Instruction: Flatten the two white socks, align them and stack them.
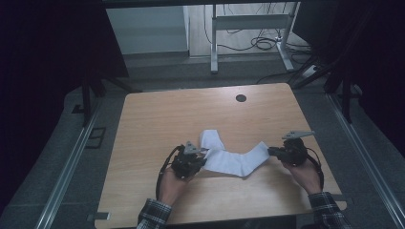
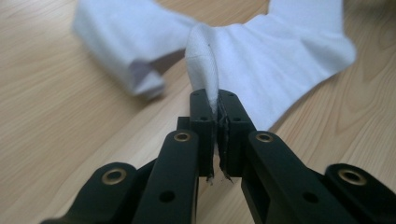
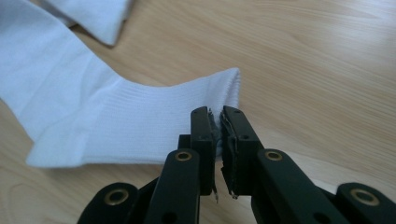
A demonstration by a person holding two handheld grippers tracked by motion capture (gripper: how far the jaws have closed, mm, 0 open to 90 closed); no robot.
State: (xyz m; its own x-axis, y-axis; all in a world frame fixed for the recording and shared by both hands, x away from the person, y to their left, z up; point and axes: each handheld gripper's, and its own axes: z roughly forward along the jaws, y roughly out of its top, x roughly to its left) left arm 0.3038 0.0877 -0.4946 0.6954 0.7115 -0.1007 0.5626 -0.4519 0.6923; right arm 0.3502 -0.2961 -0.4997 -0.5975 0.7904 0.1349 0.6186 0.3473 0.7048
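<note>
A white sock lies bent across the near half of the wooden table. My left gripper is at the sock's left part, shut on a raised fold of its fabric; in the left gripper view the jaws are pressed together with the cloth between them. My right gripper is at the sock's right end. In the right gripper view its jaws are shut on the edge of the ribbed cuff. One end of the sock is folded over on the table.
A round dark hole sits in the tabletop near its far edge. Beyond the table stand a metal desk frame and loose cables on the floor. Metal rails run along both sides of the table.
</note>
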